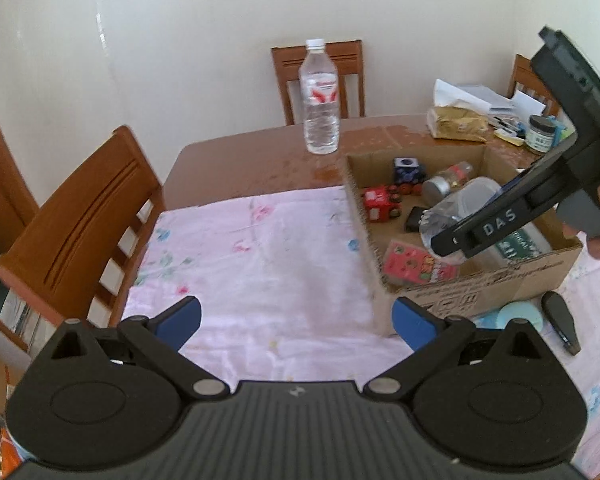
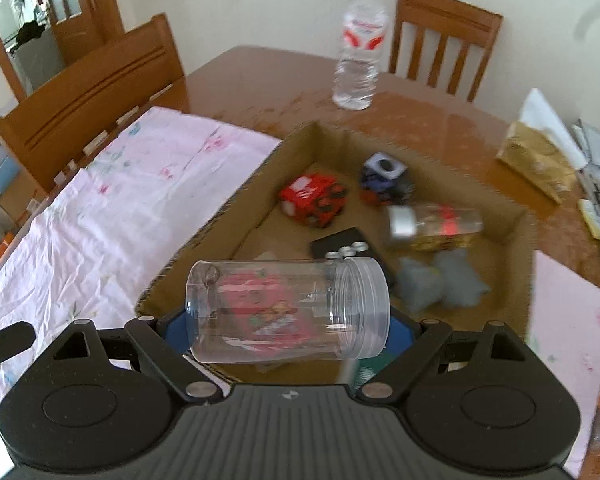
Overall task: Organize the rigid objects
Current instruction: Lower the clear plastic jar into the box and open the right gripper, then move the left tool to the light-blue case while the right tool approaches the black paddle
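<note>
A shallow cardboard box (image 1: pixel 362 208) (image 2: pixel 220 224) sits on the table and holds a red toy car (image 2: pixel 314 200), a dark cube (image 2: pixel 386 176), a spice jar (image 2: pixel 432 222), a black flat item (image 2: pixel 342 246) and a pink packet (image 1: pixel 416 262). My right gripper (image 2: pixel 288 320) is shut on a clear plastic jar (image 2: pixel 288 308) (image 1: pixel 460 208), lying sideways, held above the box's near end. My left gripper (image 1: pixel 296 320) is open and empty over the pink cloth (image 1: pixel 252 260), left of the box.
A water bottle (image 1: pixel 320 100) (image 2: pixel 358 44) stands on the wooden table beyond the box. Wooden chairs (image 1: pixel 80 220) stand at the left and far sides. Papers and a jar (image 1: pixel 540 132) clutter the far right. A dark handle-like object (image 1: pixel 560 320) and a light blue item (image 1: pixel 516 316) lie near the box.
</note>
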